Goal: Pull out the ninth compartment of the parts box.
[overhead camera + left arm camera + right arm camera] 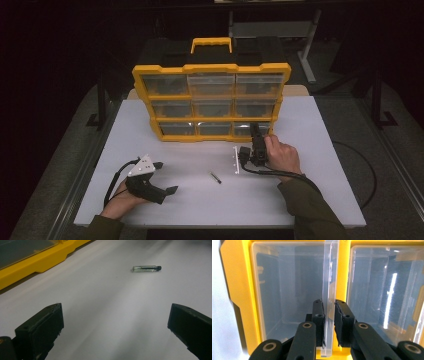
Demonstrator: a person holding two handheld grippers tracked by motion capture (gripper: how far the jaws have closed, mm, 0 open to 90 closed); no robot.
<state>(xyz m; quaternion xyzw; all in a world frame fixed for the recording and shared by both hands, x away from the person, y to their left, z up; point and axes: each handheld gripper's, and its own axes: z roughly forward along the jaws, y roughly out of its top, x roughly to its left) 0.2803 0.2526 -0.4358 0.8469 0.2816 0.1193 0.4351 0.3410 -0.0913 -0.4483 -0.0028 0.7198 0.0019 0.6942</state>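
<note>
Standing upright at twelve o'clock on the white tabletop (150, 125), the yellow organizer (211, 102) holds nine clear drawers in three rows. Its bottom-right drawer (252, 129) is the one in hand: the right gripper (254, 134) reaches in level from five o'clock, and the right gripper view shows its jaws clenched on the drawer's clear pull tab (329, 290). That tab looks thin, stiff and smooth, so it could slip or crack; a grasp low on the tab, near its root, with a straight pull seems safest. At eight o'clock the left gripper (165, 177) rests on the tabletop, jaws spread wide and grasping nothing. A white bracket (236, 160) lies beside the right hand. Smallest, a glass vial (146, 268) with a dark cap lies at six o'clock; light and fragile, it would likely roll.
</note>
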